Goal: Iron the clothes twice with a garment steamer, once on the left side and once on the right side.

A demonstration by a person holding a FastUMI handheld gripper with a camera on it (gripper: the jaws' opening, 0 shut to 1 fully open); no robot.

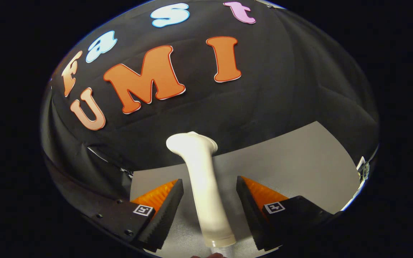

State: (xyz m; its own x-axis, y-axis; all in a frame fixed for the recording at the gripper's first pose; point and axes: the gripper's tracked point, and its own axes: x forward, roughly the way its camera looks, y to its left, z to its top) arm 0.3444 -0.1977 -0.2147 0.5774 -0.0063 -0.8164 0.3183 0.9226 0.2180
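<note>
Claw (210, 200): two-finger type, fingers spread apart, a clear gap on either side of the item between them; neither finger presses on anything. Garment steamer (203, 179): white, one piece, long handle running up between the fingers and ending in a wider bent head beyond the fingertips, seen against the booth's dark wall. Its lower end sits close in, back between the finger bases. Position relative to claw: centred between the fingers, slightly nearer the finger on the view's left side, touching neither as far as can be told. Whether the steamer stands on the table (299, 161) or is propped from below cannot be told; a small pale shape at its lower end is too cut off to identify. Table: plain grey surface, reaching beyond and beside the fingers to the foot of the wall. Clothes: none to be listed from this view. Progress, as a judgement: very early stage, the steamer lined up for a grasp but not yet held; closing on the handle, lifting it, and both ironing passes, left side and right side, all appear to remain.
</note>
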